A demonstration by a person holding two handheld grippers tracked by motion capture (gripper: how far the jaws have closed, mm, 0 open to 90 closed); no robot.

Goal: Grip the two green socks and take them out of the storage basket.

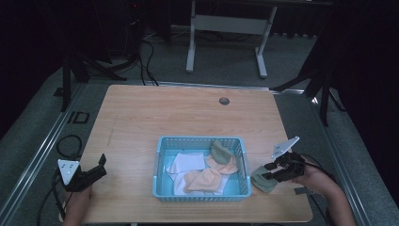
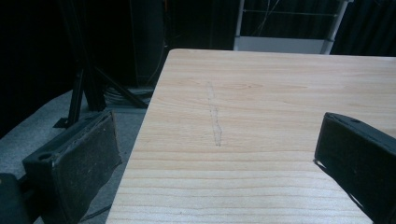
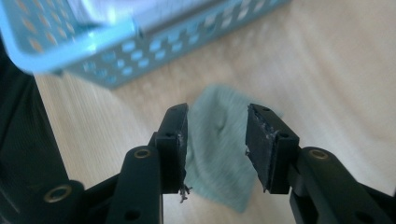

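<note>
The right hand-held gripper point(image 3: 217, 140), jaws spread, straddles a green cloth point(image 3: 219, 154) on the table point(image 1: 141, 113) beside the blue basket point(image 1: 159, 157), while the left hand-held gripper point(image 1: 96, 170) hovers spread.

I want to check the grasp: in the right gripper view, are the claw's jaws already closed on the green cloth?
No, the right claw has its jaws apart on either side of the green cloth, which lies on the table.

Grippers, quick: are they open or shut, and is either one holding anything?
Left gripper: open, holding nothing, over the table.
Right gripper: open, jaws on either side of the green cloth, not shut on it.
</note>
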